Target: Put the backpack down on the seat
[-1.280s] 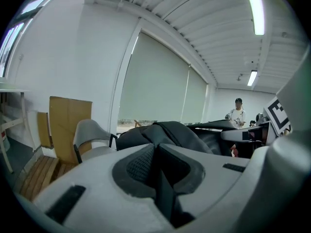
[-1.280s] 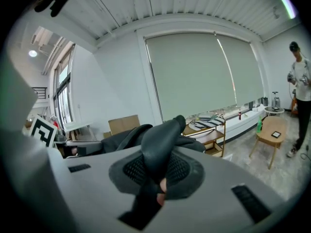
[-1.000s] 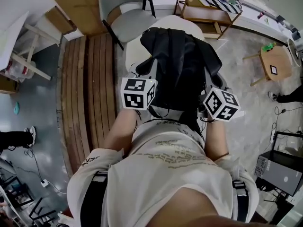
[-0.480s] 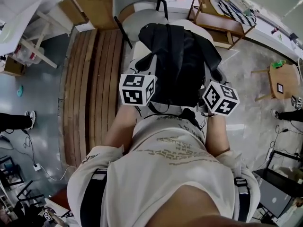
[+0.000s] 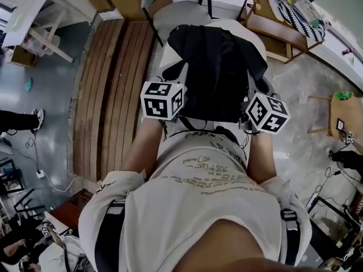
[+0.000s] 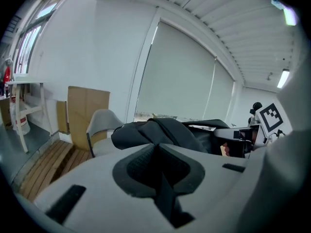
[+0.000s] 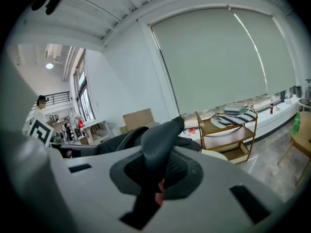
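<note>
A black backpack (image 5: 212,67) hangs between my two grippers, over a cream-white seat (image 5: 253,41) whose rim shows around it. In the head view only the marker cubes of the left gripper (image 5: 163,100) and right gripper (image 5: 266,113) show, one at each side of the bag's near end. My left gripper (image 6: 158,171) is shut on a black strap (image 6: 163,188), with the bag's body (image 6: 155,130) beyond it. My right gripper (image 7: 155,176) is shut on a thick dark padded strap (image 7: 158,140) that stands up between its jaws.
A grey chair (image 5: 177,9) stands just beyond the seat. Left of it runs a wooden slatted platform (image 5: 108,84). A wooden shelf unit (image 5: 271,22) is at the back right and a small wooden table (image 5: 347,111) at the right edge. Cardboard (image 6: 86,108) leans against the wall.
The view has slid forward and the backpack, still held by both grippers, now covers more of the cream seat. Both grips look unchanged.
</note>
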`<state>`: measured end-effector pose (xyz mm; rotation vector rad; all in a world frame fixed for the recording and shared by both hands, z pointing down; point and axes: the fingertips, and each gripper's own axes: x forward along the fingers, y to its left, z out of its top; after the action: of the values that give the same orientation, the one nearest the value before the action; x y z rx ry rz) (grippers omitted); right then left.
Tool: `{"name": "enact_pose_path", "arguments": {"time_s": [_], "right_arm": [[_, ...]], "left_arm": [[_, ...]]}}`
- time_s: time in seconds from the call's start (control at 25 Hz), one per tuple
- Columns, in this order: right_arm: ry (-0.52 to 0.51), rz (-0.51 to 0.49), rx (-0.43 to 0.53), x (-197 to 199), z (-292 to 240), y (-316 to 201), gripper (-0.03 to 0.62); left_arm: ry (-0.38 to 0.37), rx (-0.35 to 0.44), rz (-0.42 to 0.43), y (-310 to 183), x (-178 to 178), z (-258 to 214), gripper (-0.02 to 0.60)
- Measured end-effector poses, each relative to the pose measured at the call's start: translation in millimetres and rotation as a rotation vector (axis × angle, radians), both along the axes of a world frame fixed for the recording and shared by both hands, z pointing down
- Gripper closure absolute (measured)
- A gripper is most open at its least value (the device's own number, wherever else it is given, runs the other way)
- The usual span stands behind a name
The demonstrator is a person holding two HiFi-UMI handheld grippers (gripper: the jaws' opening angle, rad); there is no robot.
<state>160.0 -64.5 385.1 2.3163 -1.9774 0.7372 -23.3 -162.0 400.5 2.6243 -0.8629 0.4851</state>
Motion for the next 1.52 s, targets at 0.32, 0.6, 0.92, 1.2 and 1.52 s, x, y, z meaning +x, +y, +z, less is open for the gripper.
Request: {"name": "enact_pose_path", "arguments": {"time_s": [0.32, 0.6, 0.92, 1.2, 1.52], "right_arm": [[-0.016, -0.095, -0.140, 35, 60, -21, 0.551], [-0.115, -0.168, -0.220, 53, 127, -37, 0.553], [-0.141, -0.246, -0.323, 67, 212, -54, 0.553], [-0.144, -0.210, -0.388, 117, 290, -71, 0.553], [-0.105, -0.196, -0.442, 144, 371, -89, 0.553]], "left_arm": [[-0.028, -0.200, -0.034, 5, 18, 66, 0.545], [-0.156, -0.296, -0.099, 9, 38, 142, 0.546], [-0.230, -0.413, -0.144, 1, 51, 240, 0.548], [-0.336, -0.503, -0.056, 8, 98, 342, 0.549], [-0.435, -0.539, 0.042, -6, 126, 441, 0.554]]}}
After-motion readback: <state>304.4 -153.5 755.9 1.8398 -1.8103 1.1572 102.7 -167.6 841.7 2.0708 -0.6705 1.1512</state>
